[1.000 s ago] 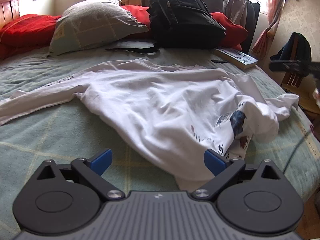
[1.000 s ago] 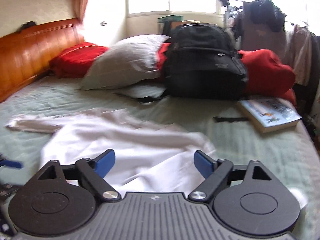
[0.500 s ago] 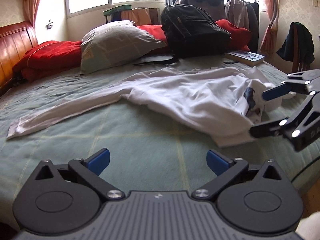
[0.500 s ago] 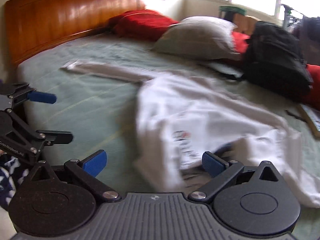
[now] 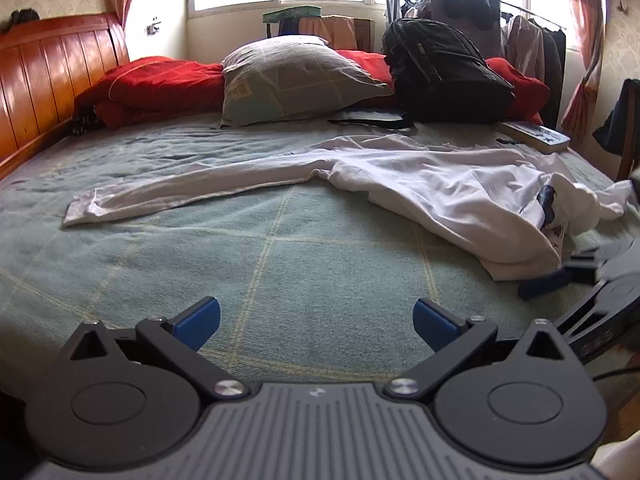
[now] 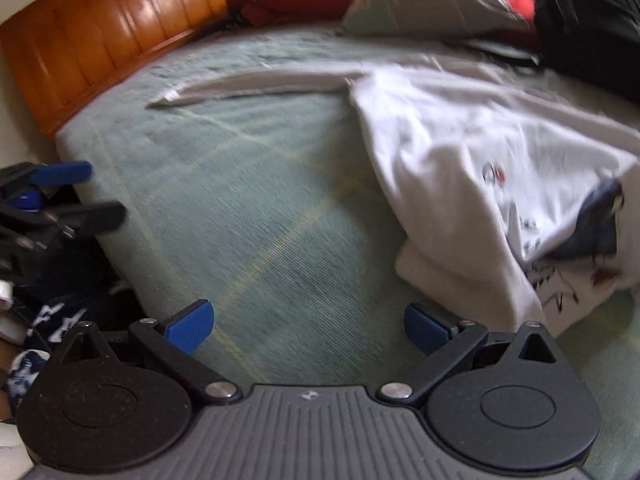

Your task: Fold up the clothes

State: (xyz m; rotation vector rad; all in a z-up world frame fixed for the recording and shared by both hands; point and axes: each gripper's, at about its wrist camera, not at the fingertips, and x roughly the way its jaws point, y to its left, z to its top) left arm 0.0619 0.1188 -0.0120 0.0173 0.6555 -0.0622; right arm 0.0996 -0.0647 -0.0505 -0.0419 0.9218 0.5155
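A white long-sleeved shirt (image 5: 440, 192) lies crumpled on the green bedspread (image 5: 280, 272), one sleeve (image 5: 192, 188) stretched out to the left. Its printed front is bunched at the right. My left gripper (image 5: 316, 326) is open over bare bedspread, well to the left of the shirt's body. My right gripper (image 6: 308, 328) is open and empty, low over the bed, with the shirt's lower edge (image 6: 452, 272) just ahead of its right finger. In the left wrist view the right gripper (image 5: 560, 270) sits beside the shirt's hem. The left gripper (image 6: 88, 194) shows at the bed's left edge.
At the back of the bed lie a grey pillow (image 5: 296, 80), a black backpack (image 5: 444, 68), red bedding (image 5: 160, 84) and a book (image 5: 536, 136). A wooden headboard (image 5: 52, 80) runs along the left. Dark patterned cloth (image 6: 48, 320) lies below the bed's edge.
The left gripper has drawn left and back, so the shirt now lies to its right. The right gripper has swung down and left to the shirt's near edge. Both stay open.
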